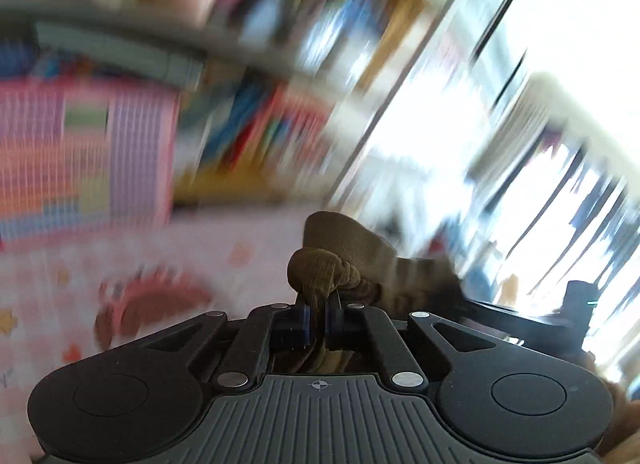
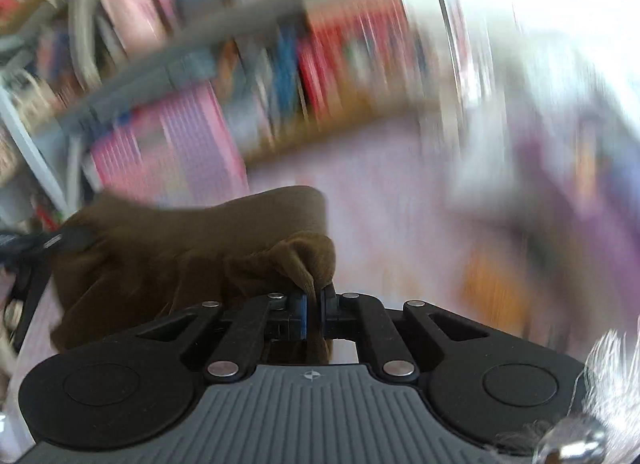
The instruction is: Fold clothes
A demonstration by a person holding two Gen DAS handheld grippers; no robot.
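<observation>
A brown garment [image 1: 332, 260] is held up between both grippers. My left gripper [image 1: 318, 322] is shut on a bunched edge of it, and the cloth runs off to the right. My right gripper [image 2: 316, 314] is shut on another bunched edge of the brown garment [image 2: 168, 248], which hangs to the left and below. The other gripper shows dark at the far left of the right wrist view [image 2: 36, 260] and at the right of the left wrist view [image 1: 560, 316]. Both views are heavily motion-blurred.
A pink patterned bedsheet [image 1: 160, 264] lies below. A bookshelf with colourful books [image 1: 260, 124] and a pink grid panel [image 2: 168, 144] stand behind. A bright window [image 1: 520, 104] is at the right. A grey rail [image 1: 120, 48] crosses above.
</observation>
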